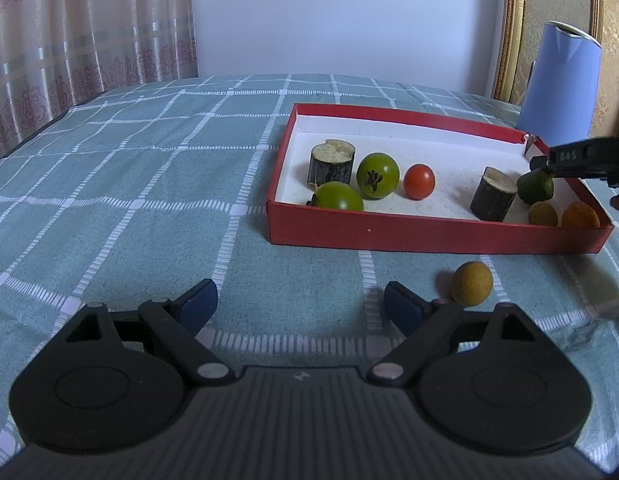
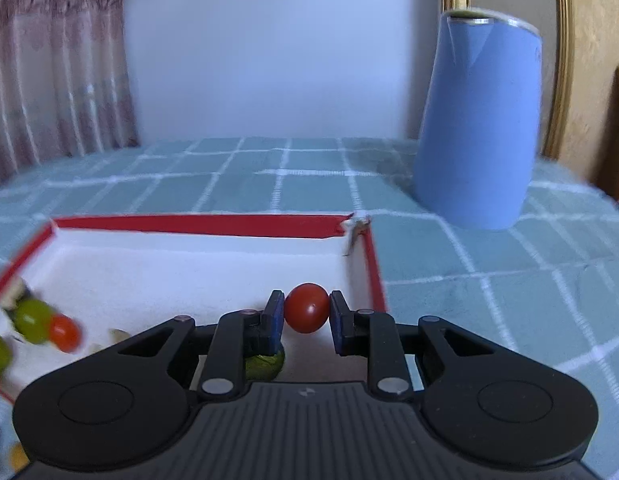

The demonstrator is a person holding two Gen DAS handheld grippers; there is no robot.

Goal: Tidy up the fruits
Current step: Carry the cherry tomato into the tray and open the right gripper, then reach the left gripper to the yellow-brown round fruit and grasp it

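A red box (image 1: pixel 429 236) with a white floor lies on the checked cloth. It holds two green tomatoes (image 1: pixel 378 175), a red tomato (image 1: pixel 419 181), two dark wood stubs (image 1: pixel 332 162), a green fruit (image 1: pixel 535 187) and two small orange-yellow fruits (image 1: pixel 580 216). A yellow-brown round fruit (image 1: pixel 472 283) lies on the cloth in front of the box, just right of my open, empty left gripper (image 1: pixel 297 300). My right gripper (image 2: pixel 307 314) is shut on a red tomato (image 2: pixel 307 308) above the box's right end (image 2: pixel 375 272); it reaches in from the right in the left wrist view (image 1: pixel 549 162).
A tall blue jug (image 1: pixel 559 84) stands behind the box's right corner, also in the right wrist view (image 2: pixel 477 128). Curtains hang at the left, a gold frame at the right. A green fruit (image 2: pixel 263 364) lies under my right gripper.
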